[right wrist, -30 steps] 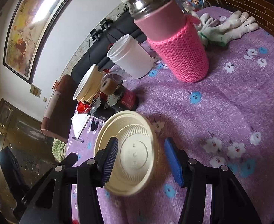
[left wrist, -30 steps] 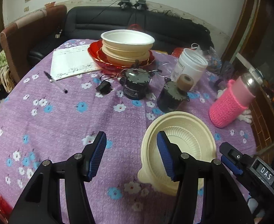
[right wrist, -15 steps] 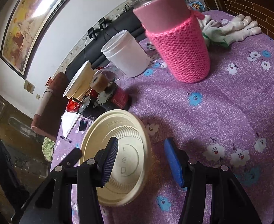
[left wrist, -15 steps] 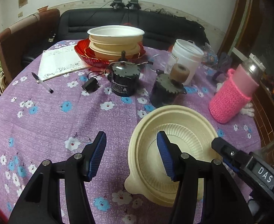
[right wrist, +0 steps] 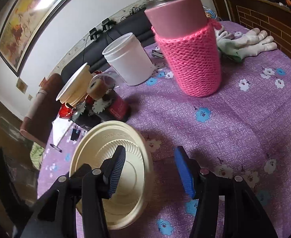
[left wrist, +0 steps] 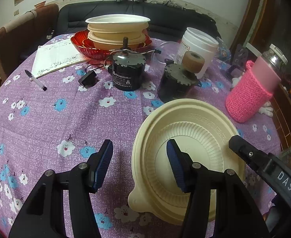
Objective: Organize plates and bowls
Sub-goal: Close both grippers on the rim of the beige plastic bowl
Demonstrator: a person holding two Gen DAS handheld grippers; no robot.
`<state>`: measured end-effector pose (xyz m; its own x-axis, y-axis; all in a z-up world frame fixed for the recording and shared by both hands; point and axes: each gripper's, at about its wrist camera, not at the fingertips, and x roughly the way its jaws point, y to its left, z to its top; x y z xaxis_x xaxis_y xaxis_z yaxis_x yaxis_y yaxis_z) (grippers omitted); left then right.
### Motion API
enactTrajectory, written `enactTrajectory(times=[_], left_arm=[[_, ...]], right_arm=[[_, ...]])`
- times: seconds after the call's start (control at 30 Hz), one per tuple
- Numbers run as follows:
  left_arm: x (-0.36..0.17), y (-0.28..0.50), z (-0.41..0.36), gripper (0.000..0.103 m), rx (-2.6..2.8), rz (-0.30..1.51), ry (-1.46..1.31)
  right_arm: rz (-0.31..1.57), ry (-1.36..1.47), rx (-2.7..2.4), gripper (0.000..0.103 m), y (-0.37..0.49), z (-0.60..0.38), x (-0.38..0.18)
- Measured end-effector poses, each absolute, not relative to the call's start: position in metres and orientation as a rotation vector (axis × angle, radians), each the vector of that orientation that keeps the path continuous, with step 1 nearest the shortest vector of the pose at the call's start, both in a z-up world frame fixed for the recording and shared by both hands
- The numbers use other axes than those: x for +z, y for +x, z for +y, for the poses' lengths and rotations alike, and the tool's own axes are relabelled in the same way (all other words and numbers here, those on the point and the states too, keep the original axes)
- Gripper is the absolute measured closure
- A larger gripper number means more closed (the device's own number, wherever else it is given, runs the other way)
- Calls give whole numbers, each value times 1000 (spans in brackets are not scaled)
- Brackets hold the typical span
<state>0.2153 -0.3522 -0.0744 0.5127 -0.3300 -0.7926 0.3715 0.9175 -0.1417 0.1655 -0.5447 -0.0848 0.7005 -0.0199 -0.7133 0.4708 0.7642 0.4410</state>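
Left wrist view: cream bowl straddled at its rim by half-open left gripper, nothing clamped.
Right gripper: likewise half-open, empty.
Risk: rim could slip, bowl tipped toward black motor.

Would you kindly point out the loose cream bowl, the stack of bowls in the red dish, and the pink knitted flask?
cream bowl (left wrist: 187,138), left wrist view, on its ribbed inner wall.
stack of bowls (left wrist: 116,28), left wrist view, on the side of the upper cream bowl.
pink knitted flask (right wrist: 193,65), right wrist view, on the knitted sleeve.
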Motion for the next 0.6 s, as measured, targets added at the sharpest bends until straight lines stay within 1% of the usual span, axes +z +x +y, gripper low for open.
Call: enactTrajectory(times=[0.2,0.6], left_arm=[[-81,218,-355,48,-427,965,61],[-88,219,-357,48,-438,991,68]], right_arm=[[752,595,-321,48,165,-538,-81],[782,611,-325,50,169,-541,-87]])
